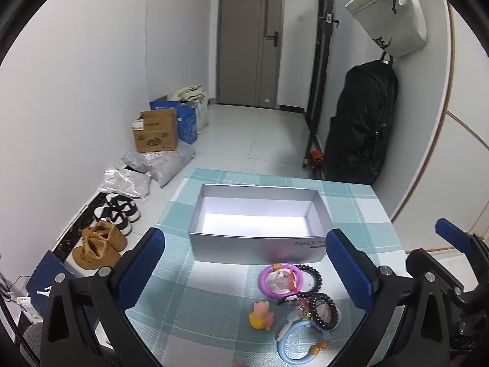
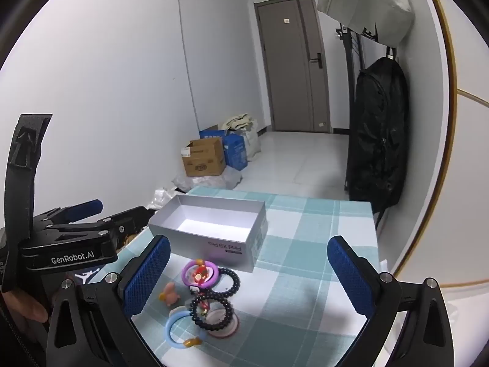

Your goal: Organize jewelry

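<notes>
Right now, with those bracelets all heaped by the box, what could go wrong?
The black beaded bracelet overlaps the blue ring, so lifting one may drag the other along. The pile sits near the table's near edge, so a nudge might knock pieces off. Both the left gripper and right gripper are open, nothing held yet.

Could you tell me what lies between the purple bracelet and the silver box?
Only bare checked tablecloth separates purple bracelet from silver box, in both wrist views.

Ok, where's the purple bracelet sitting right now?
The purple bracelet lies on the checked tablecloth just in front of the silver box. It touches a black beaded bracelet on its right; a small pink and yellow toy sits nearer the camera.
</notes>
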A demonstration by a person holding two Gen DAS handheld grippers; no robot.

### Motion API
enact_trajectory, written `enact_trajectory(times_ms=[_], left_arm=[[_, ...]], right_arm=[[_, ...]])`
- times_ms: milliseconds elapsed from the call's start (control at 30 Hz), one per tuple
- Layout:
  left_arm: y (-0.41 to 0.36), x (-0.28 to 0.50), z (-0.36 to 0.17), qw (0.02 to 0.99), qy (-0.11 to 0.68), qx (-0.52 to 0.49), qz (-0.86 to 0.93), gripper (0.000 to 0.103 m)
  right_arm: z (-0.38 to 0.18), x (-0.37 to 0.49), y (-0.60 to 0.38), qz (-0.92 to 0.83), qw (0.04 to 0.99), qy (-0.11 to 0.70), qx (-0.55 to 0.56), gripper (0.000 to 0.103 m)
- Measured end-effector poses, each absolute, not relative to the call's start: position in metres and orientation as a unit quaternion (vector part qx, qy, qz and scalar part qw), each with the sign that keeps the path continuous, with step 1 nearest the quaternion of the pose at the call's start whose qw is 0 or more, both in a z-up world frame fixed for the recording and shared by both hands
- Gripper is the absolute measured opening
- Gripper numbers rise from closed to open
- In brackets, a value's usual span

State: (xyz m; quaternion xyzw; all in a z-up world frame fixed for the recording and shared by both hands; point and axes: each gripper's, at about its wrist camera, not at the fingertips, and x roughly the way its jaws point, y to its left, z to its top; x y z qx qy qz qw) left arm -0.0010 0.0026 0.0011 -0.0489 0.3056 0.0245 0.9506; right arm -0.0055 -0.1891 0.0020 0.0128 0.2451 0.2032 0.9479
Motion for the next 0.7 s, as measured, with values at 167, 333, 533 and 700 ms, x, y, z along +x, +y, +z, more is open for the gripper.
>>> enact_trajectory(times_ms=[167,333,533,700], left_arm=[[0.0060,-0.0037,0.0020,0.953,0.298,-0.047,0.027,0.102],[0.0042,-0.0032,-0.0012,0.952,0.302,-0.045,0.030,0.102],[0.0030,-0.0043,-0.0001,0.952,0.302,-0.047,0.017,0.102],[0.0015,-0.0040,0.0015,0.952,0.302,-0.043,0.016,0.102]], right_arm=[[0.0019,-0.0027,-0.1902,0.204,0.948,0.244,0.004,0.103],[0.0031,-0.0047,-0.1902,0.197,0.950,0.243,0.004,0.103],[0.0027,-0.0059,-0.1911,0.196,0.950,0.242,0.008,0.103],[0.0030,-0.0065,-0.1906,0.196,0.950,0.245,0.009,0.103]])
